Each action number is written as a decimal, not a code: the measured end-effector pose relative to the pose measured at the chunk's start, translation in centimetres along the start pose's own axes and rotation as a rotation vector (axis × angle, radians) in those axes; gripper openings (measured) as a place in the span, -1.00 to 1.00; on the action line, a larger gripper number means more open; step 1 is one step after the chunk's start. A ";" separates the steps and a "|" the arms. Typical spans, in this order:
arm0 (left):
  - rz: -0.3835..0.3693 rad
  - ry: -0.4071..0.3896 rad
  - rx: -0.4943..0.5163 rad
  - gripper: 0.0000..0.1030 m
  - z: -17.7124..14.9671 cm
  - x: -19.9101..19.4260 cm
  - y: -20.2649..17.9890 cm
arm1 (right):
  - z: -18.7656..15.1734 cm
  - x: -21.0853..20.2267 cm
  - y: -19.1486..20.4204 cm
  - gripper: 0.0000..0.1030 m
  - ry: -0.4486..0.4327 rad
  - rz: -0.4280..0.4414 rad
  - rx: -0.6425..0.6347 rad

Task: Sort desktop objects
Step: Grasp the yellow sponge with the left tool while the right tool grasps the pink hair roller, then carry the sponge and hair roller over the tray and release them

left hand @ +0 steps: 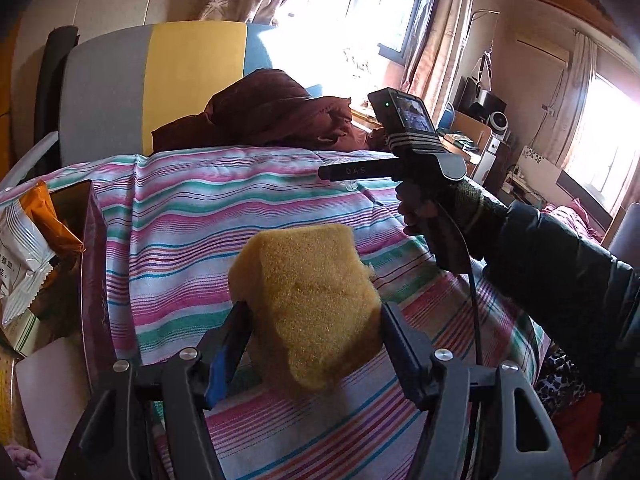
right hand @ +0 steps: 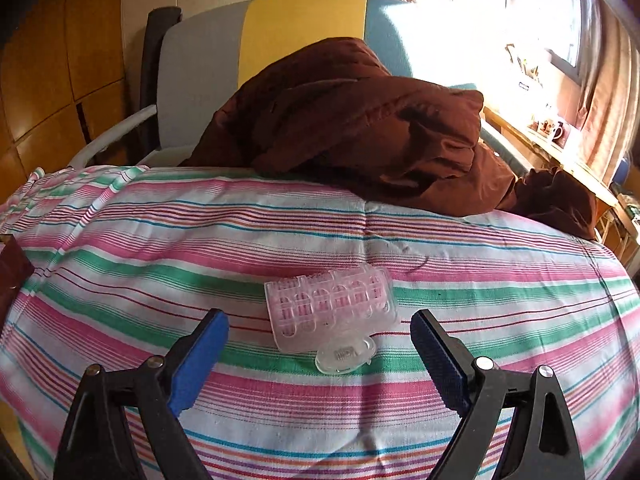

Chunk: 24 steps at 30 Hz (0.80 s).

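Sponge (left hand: pixel 310 308) gripped in left gripper (left hand: pixel 316 328) jaws above striped sheet (left hand: pixel 192 208), right gripper (right hand: pixel 320 334) jaws wide around pink roller (right hand: pixel 330 306).

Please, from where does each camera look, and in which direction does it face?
Left wrist: sits on the left claw, faces forward over the striped cloth; the claw grips a yellow sponge; the person's right hand holds the right claw at upper right.
Right wrist: sits on the right claw, looks down and forward at a pink hair roller; its fingers are spread.
Shared: striped cloth, brown garment, chair back.
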<state>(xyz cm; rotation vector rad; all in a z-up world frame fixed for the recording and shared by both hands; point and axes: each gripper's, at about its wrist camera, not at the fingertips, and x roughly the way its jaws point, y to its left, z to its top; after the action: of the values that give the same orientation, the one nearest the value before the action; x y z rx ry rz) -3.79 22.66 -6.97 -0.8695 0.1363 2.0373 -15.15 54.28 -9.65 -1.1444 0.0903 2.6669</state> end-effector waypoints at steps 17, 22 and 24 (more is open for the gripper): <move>-0.001 -0.025 -0.016 0.29 -0.5 -0.5 -0.2 | -4.1 -4.1 2.5 0.33 0.024 0.031 0.035; -0.015 -0.037 -0.031 0.28 -1.0 -2.0 -0.5 | -7.0 -8.1 4.7 0.33 -0.022 0.056 0.048; -0.018 -0.048 -0.033 0.28 -1.3 -2.9 -0.7 | -8.1 -9.6 5.6 0.33 -0.042 0.070 0.060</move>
<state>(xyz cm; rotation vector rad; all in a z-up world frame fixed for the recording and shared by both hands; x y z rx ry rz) -1.55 20.54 -5.97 -0.8387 0.0687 2.0470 -4.37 45.81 -8.51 -1.0861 0.2051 2.7275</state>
